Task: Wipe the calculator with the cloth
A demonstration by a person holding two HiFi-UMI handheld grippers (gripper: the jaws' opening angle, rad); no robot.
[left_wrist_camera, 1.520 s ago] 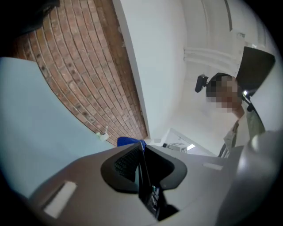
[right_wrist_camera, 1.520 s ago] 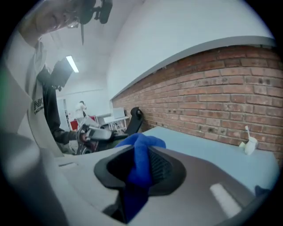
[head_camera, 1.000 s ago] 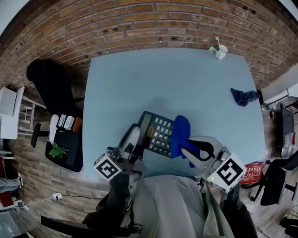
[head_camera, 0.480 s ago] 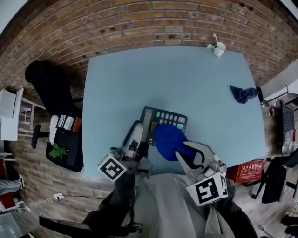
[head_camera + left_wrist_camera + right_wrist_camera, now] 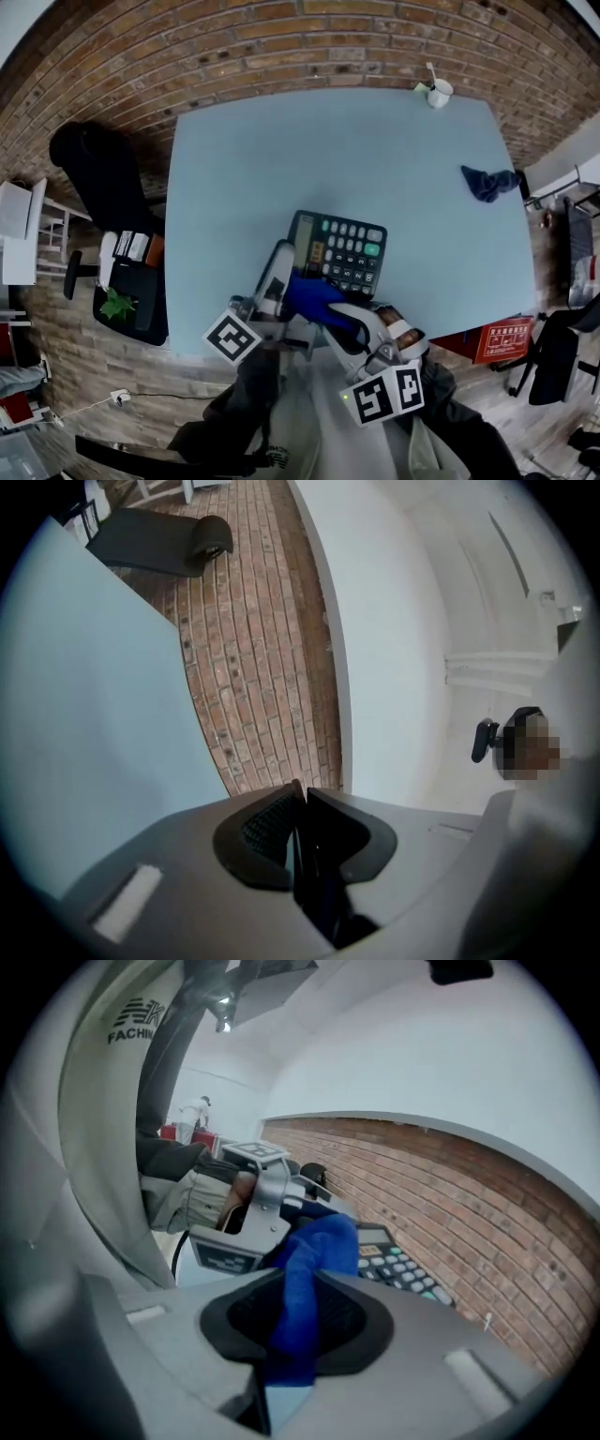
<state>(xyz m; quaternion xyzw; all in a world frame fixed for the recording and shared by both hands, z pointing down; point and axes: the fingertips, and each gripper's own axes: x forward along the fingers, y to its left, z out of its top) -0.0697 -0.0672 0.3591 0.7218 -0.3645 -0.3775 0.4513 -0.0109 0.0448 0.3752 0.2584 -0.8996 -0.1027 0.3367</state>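
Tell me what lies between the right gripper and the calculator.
The blue cloth, clamped in the right gripper, reaches the calculator at its near edge; the head view shows it.

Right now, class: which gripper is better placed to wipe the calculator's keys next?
Right. The right gripper holds the blue cloth, jaws just tightened on it, at the near edge of the calculator; the left gripper grips its left edge.

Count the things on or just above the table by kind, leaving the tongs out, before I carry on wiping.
cloths: 2 (bright blue cloth, dark blue cloth)
calculator: 1
cup: 1
Total: 4
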